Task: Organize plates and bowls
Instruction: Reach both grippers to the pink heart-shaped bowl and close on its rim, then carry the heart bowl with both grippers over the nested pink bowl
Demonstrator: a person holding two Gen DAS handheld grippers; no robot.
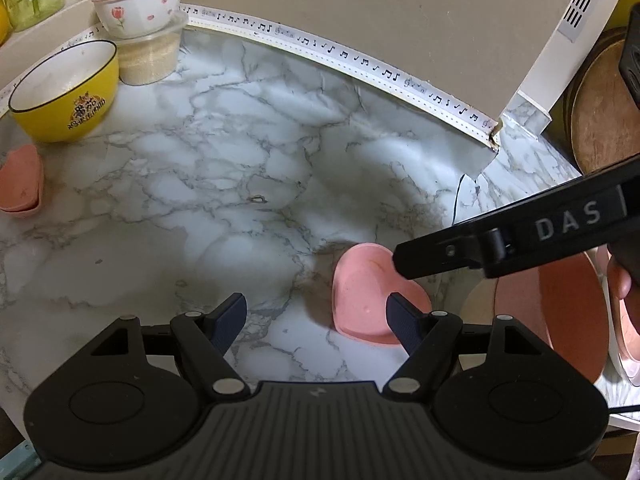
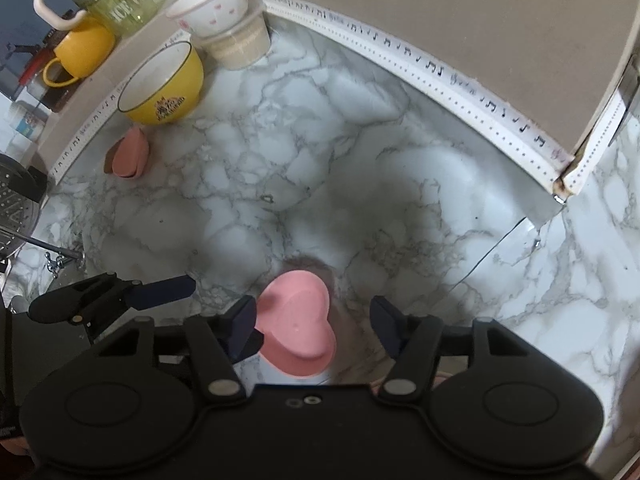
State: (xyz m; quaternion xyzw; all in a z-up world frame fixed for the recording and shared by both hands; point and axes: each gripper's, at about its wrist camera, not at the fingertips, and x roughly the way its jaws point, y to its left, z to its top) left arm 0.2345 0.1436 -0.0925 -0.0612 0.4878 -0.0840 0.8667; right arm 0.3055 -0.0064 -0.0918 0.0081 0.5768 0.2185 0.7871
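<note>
Readable text: "DAS" in grey on the black body of the right gripper (image 1: 404, 264) where it crosses the left wrist view; "ICE C…" on the green glass jar (image 2: 120, 8) on the ledge; the yellow bowl (image 1: 66, 88) has a dark printed logo with characters I can't read; music-note tape (image 1: 360, 60) runs along the wall base. Pink heart dish (image 2: 298, 328) sits flat on the marble counter (image 2: 360, 160), between the right gripper's (image 2: 314, 326) fingers but off-centre: its left lobe is at or under the left pad, with a clear gap to the right pad. Jaws mid-wide, nothing clamped. Left gripper (image 1: 320, 316) jaws wide, nothing between them but bare counter; the dish lies just behind its right fingertip (image 1: 404, 316). Around: two more pink heart dishes (image 2: 128, 154) stacked near the yellow bowl, well apart from both grippers; white floral bowl (image 1: 140, 4) sits on a lidded clear tub (image 1: 150, 56) at the back wall; yellow mug (image 2: 80, 50) on the ledge; pink plate (image 1: 560, 320) at right edge of the left view, a hand (image 1: 622, 280) over it. Counter around the dish is otherwise unobstructed.
</note>
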